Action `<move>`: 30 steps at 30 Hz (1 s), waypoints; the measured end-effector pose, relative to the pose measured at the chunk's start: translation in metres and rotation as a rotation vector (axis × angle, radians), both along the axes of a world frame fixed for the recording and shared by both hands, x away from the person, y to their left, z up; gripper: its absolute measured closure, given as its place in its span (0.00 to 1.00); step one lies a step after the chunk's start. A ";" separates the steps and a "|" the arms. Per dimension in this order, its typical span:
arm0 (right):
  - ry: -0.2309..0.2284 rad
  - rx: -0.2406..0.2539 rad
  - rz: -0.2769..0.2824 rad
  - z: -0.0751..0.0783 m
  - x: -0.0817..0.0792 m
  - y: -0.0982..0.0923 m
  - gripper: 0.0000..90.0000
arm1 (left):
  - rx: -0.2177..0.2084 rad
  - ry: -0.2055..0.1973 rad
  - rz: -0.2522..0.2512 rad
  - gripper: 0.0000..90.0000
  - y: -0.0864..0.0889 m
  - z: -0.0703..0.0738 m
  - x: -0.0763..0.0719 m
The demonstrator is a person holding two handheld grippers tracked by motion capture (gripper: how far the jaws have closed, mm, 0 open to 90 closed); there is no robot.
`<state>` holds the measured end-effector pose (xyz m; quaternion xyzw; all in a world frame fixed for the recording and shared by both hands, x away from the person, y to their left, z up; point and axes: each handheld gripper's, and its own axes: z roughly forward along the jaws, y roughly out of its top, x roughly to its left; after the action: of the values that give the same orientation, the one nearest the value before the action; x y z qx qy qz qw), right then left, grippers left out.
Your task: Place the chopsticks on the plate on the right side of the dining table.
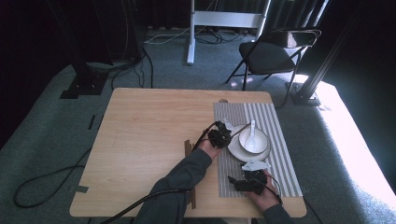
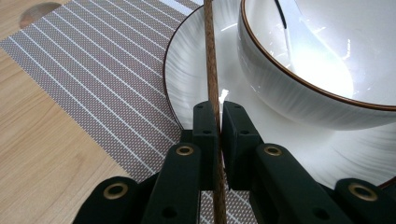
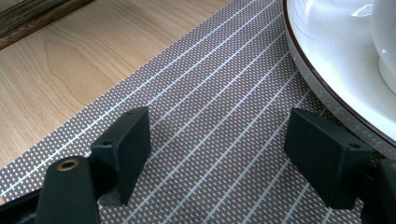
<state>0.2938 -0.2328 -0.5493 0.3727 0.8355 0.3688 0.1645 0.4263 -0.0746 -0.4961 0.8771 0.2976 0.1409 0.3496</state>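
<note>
Two tongs: the left tongs (image 2: 218,122) pinch a wooden chopstick (image 2: 211,56) over the plate (image 2: 187,70), the right tongs (image 3: 219,154) spread above the striped placemat (image 3: 210,93).

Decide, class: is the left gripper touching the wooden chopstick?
Touching. In the left gripper view, the left gripper has its jaws shut on the chopstick, both pads pressing its sides, above the plate.

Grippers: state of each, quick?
Left gripper: shut on a chopstick, over the plate.
Right gripper: open, empty, over the placemat.
</note>
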 end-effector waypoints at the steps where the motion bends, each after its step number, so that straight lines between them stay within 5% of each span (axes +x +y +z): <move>1: 0.000 0.000 0.000 0.000 0.000 0.000 0.25 | -0.002 0.001 0.000 0.94 -0.001 0.000 0.000; 30: 0.000 0.000 0.000 0.000 0.000 0.000 0.25 | -0.012 0.034 -0.005 0.94 -0.012 -0.008 0.003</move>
<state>0.2938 -0.2328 -0.5493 0.3726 0.8355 0.3689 0.1643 0.4295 -0.0870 -0.5038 0.8781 0.3020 0.1233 0.3500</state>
